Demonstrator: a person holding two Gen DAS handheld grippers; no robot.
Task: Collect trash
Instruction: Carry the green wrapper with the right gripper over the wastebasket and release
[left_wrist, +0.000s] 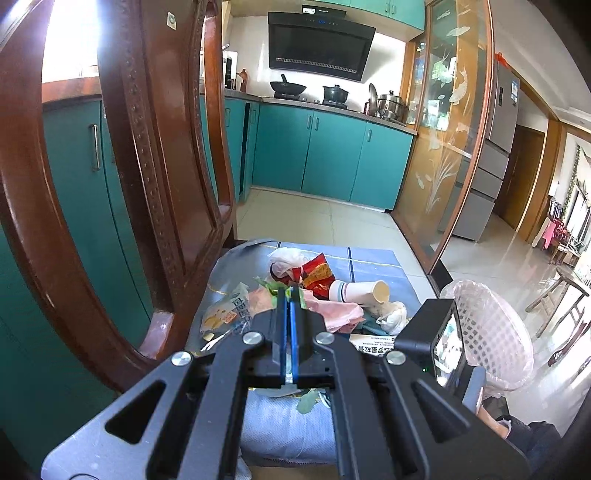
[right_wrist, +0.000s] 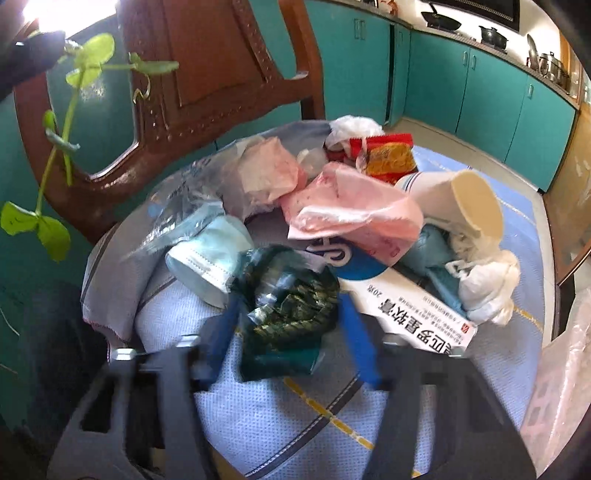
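**Inspector:** Left wrist view first. State of the tongs?

**Assessor:** The left tongs (left_wrist: 289, 293) are clenched, blue pads pressed together at centre frame. A green sprig (left_wrist: 307, 402) is pinched in them, with leaf showing at the tips and below the fingers.

**Inspector:** And the trash?

**Assessor:** It is heaped just beyond the tips, on a blue cloth (left_wrist: 373, 258) spread over a chair seat. A paper cup (left_wrist: 362, 291) lies on its side to the right. A red snack wrapper (left_wrist: 317, 275) sits behind it, and a pink plastic bag (left_wrist: 332, 310) lies in front. A basket with a pink liner (left_wrist: 491, 332) stands at the right edge. The wooden chair back (left_wrist: 147, 184) fills the left of the frame.

**Inspector:** Right wrist view.

**Assessor:** The right tongs (right_wrist: 286, 306) sit at lower centre and are badly blurred. A dark green crinkled wrapper (right_wrist: 295, 332) lies between the two blue pads, its edges close to both. I cannot tell whether the pads press on it. A pale blue face mask (right_wrist: 210, 258) lies just left of it, and a white printed box (right_wrist: 406, 306) just right. The cup, pink bag and red wrapper lie further up the frame. At upper left the sprig hangs from the left tongs, clear of the pile.
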